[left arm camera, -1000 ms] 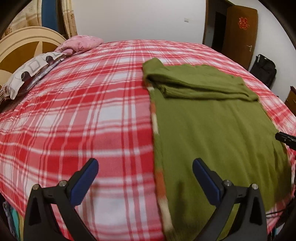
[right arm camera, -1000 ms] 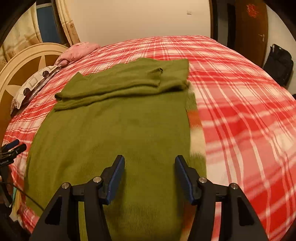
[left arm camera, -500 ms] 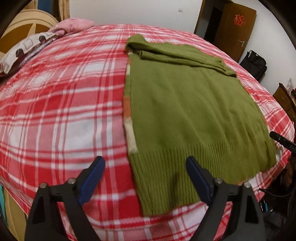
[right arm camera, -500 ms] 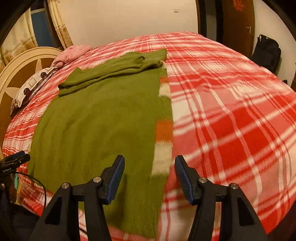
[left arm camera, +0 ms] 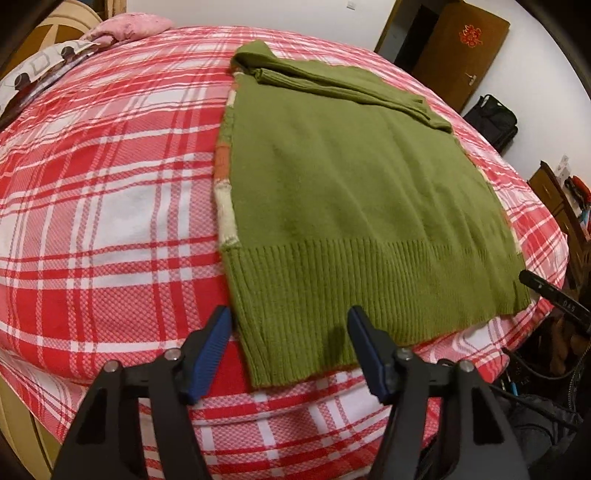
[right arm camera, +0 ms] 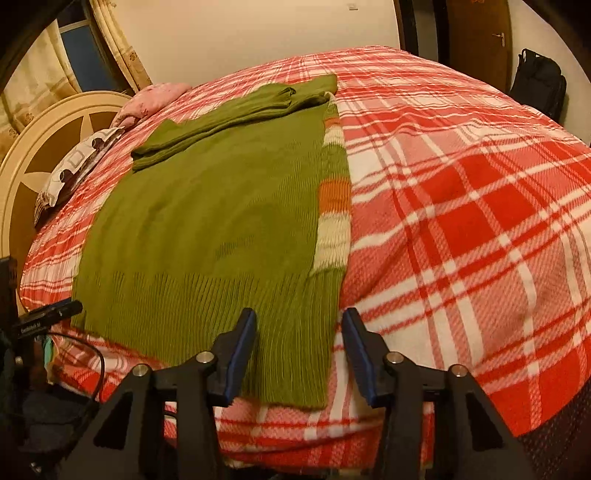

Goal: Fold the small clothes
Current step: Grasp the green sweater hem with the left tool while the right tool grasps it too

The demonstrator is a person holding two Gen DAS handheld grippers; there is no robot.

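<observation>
Left wrist view showed me the green sweater [left arm camera: 343,192] stretching lengthwise away on the bed [left arm camera: 110,192], its ribbed hem corners just ahead between the half-open, closing pads of my left tool [left arm camera: 290,350] and right tool [right arm camera: 298,350].

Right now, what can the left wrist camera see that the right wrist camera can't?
Only the left wrist view shows the red paper decoration on the brown door, plus a wooden cabinet at the right edge.

Only the right wrist view shows the patterned curtain and most of the round cream headboard.

Both show the green sweater lying flat with sleeves folded across, the red plaid blanket, the pink pillow and the black bag. Each gripper's jaws are closing over a bottom sweater corner.
</observation>
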